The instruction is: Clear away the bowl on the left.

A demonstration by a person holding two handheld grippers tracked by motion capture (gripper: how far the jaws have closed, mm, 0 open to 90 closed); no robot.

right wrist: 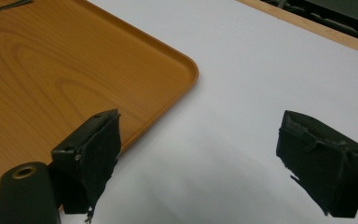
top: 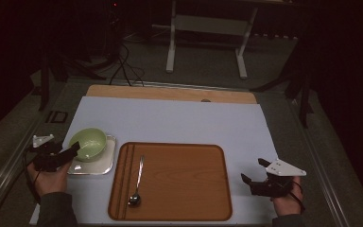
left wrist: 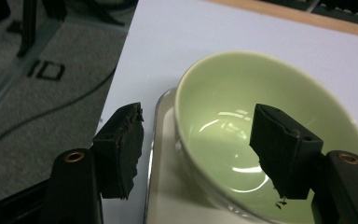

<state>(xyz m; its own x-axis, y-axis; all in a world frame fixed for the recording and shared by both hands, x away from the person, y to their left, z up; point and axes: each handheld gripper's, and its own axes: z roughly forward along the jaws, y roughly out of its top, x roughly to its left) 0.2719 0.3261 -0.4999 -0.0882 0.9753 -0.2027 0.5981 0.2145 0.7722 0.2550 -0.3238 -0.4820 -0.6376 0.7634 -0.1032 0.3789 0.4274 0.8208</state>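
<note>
A pale green bowl [top: 89, 143] stands empty on a small white dish tray [top: 94, 168] at the left of the white mat [top: 179, 120]. My left gripper [top: 73, 150] is open at the bowl's left rim. In the left gripper view the bowl [left wrist: 242, 93] is close up, with one jaw outside its wall over the dish tray [left wrist: 165, 191] and the other over its inside; the left gripper [left wrist: 198, 154] holds nothing. A metal spoon [top: 137, 182] lies on the wooden tray [top: 179, 182]. My right gripper [top: 254, 170] is open and empty, right of that tray.
In the right gripper view the right gripper [right wrist: 200, 163] hovers over bare white mat [right wrist: 261, 70] beside a rounded corner of the wooden tray [right wrist: 51, 70]. Beyond the mat run the table's wooden edge [top: 170, 92], dark floor with cables [top: 123, 66] and a white table frame [top: 208, 23].
</note>
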